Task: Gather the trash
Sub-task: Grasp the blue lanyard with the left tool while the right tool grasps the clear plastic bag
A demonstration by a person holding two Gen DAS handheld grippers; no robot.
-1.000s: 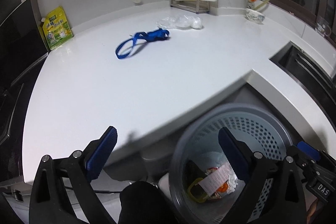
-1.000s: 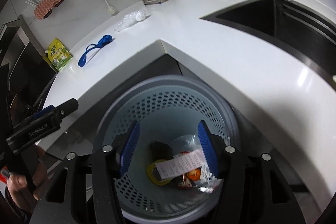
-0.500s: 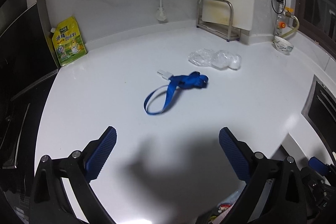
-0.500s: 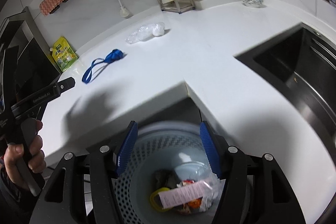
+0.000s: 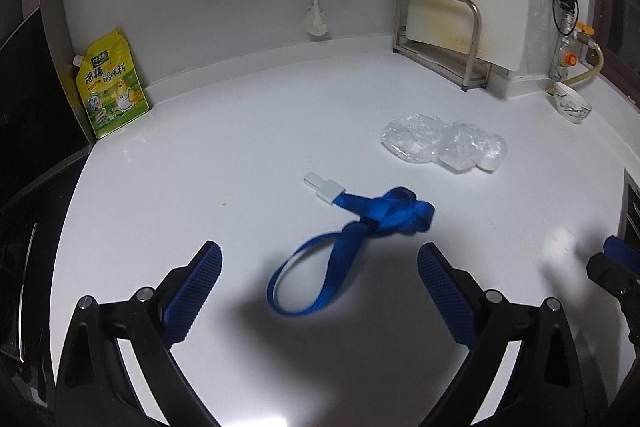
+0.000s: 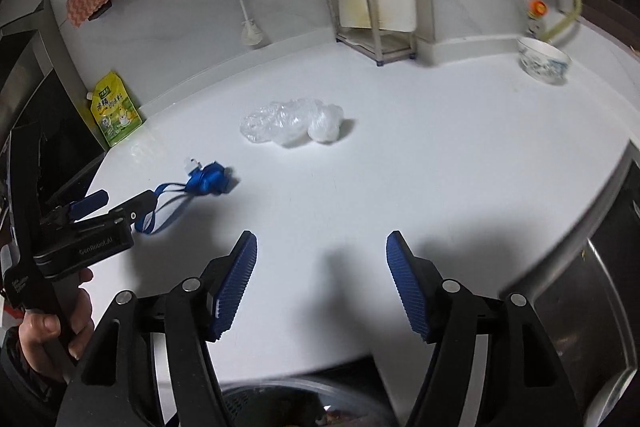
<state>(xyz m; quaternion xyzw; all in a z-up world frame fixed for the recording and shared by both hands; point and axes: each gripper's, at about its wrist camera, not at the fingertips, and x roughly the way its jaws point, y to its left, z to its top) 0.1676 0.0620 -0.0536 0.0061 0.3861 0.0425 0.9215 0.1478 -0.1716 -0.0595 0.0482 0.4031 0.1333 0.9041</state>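
A second ago both views looked down into the bin; now both look across the counter (image 5: 192,155), and only a sliver of the bin (image 6: 304,393) shows at 6 o'clock in the right view. Both grippers have swung away from the bin and out over the worktop, so the last drop looks finished and a new pick-up is starting.

The left gripper (image 5: 320,291) has its jaws wide apart with nothing clamped. The loop of the strap (image 5: 360,231) now lies in the gap between its fingers, though the pads sit clear of it. The right gripper (image 6: 322,287) has just been opening its jaws; they stand apart with nothing between them but bare counter.

Two pieces of trash are left on the counter. The strap is a blue woven ribbon, knotted in a bunch at one end, with a white plastic clip at 11 o'clock of the knot and a loose flat loop trailing toward 7 o'clock. It looks limp, so a pinch on the knot would probably lift more surely than one on the flat loop. The wrap (image 6: 292,123) is a crumpled clear plastic film with a whiter lump at its 3 o'clock end; it lies at 12 o'clock of the right gripper, well apart from it, and at 2 o'clock of the strap in the left view. It looks light and springy
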